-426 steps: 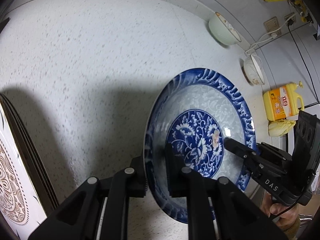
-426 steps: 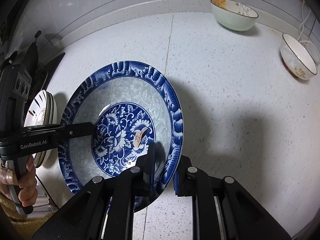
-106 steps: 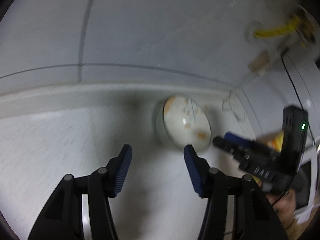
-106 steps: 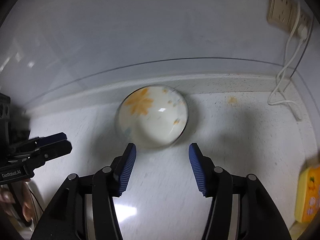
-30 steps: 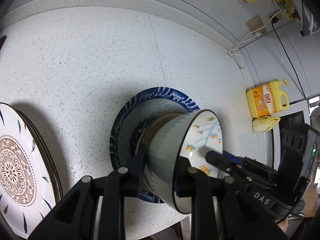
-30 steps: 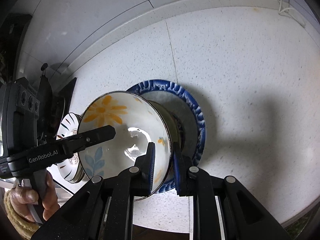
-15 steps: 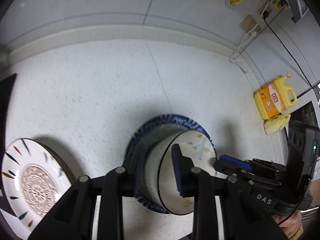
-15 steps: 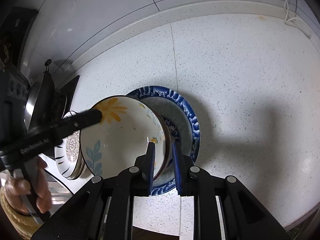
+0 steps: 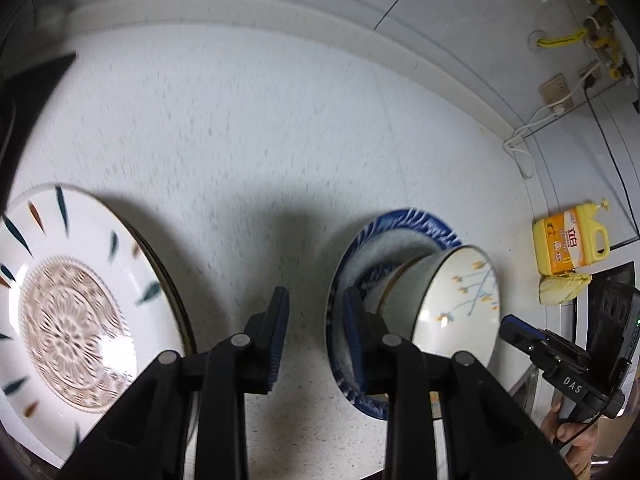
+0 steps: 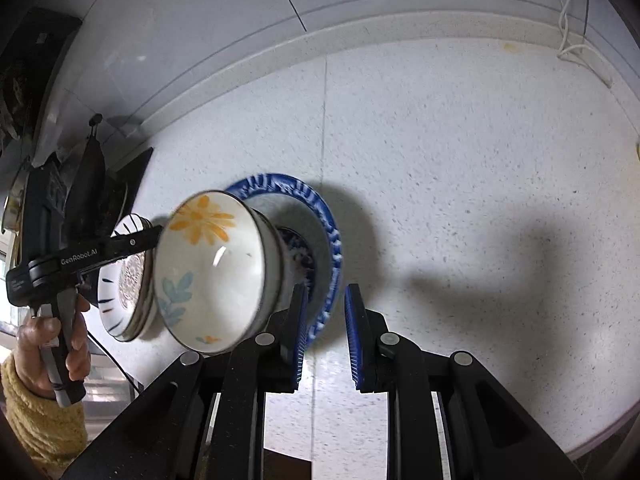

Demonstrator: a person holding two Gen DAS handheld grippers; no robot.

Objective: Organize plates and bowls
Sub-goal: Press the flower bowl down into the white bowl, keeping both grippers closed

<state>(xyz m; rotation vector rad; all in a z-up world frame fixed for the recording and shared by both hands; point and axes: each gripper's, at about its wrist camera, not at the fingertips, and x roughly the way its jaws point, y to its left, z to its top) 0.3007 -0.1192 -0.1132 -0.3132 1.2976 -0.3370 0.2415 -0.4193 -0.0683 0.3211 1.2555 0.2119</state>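
Observation:
A white bowl with orange flowers (image 9: 452, 300) (image 10: 208, 268) sits nested on another bowl inside the blue patterned plate (image 9: 396, 236) (image 10: 320, 216) on the speckled counter. A stack of white plates with a brown centre pattern (image 9: 72, 296) (image 10: 128, 280) lies to the left of it. My left gripper (image 9: 316, 324) is open and empty, between the white plate stack and the blue plate. My right gripper (image 10: 326, 328) is open and empty, just at the blue plate's right rim. Each gripper also shows in the other's view (image 9: 560, 360) (image 10: 80, 256).
A yellow detergent bottle (image 9: 572, 244) and a yellowish cloth (image 9: 560, 286) stand at the counter's right end. A wall socket (image 9: 554, 90) with a white cable (image 10: 576, 48) is on the back wall. A dark stove (image 10: 92, 184) lies at the left.
Both grippers have let go of the flowered bowl and opened. They have drawn back from it, the left one toward the plate stack. The bowl rests on the blue plate.

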